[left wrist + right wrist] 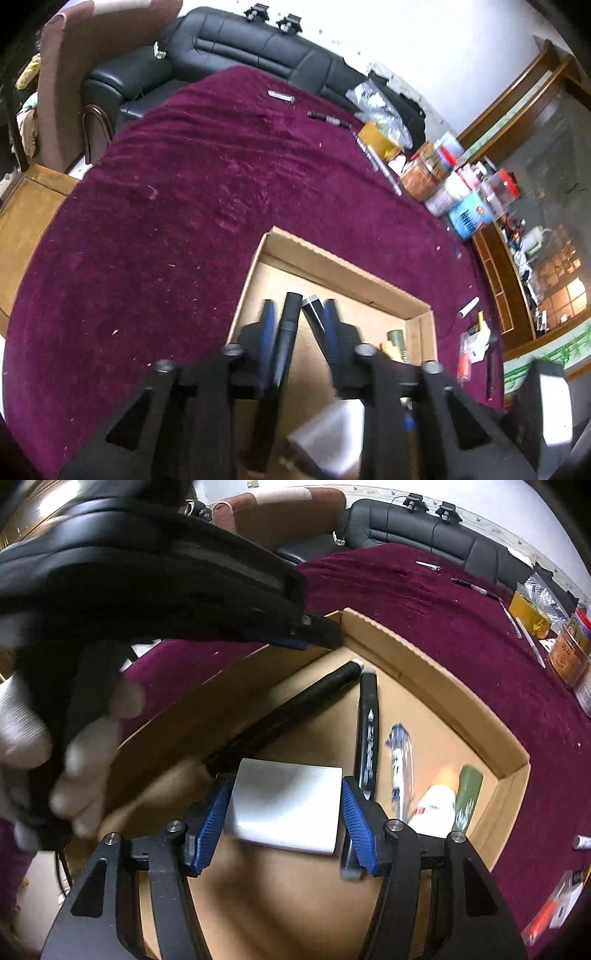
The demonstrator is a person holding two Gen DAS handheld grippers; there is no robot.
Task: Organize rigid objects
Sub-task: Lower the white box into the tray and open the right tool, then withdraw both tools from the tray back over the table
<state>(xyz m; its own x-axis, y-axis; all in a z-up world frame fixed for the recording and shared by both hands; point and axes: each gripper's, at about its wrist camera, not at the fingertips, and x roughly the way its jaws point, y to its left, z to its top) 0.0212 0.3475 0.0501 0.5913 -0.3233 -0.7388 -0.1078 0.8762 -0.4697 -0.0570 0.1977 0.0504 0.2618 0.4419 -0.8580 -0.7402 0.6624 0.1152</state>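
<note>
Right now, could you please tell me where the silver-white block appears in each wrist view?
Left wrist view: the silver-white block sits bottom centre, blurred, low in the cardboard box.
Right wrist view: the block fills the lower centre, between the right tongs.
Shared landmark: the black marker.

Left gripper (325, 633): body fills the right wrist view from 9 to 12 o'clock; only the fingertips read, at the box rim.
Gloved hand (74, 749): blurred, cut by the edge at 9 o'clock.
White block (334, 441): smeared in the left wrist view at 6 o'clock, partly behind a finger.
Black marker (367, 734): lower end passes behind the right pad; print unreadable.
Clear pen (399, 760): blurred.
Jars (439, 173): labels too small, 2 o'clock.
Cardboard box (424, 672): near wall hidden under the right gripper (284, 812).
</note>
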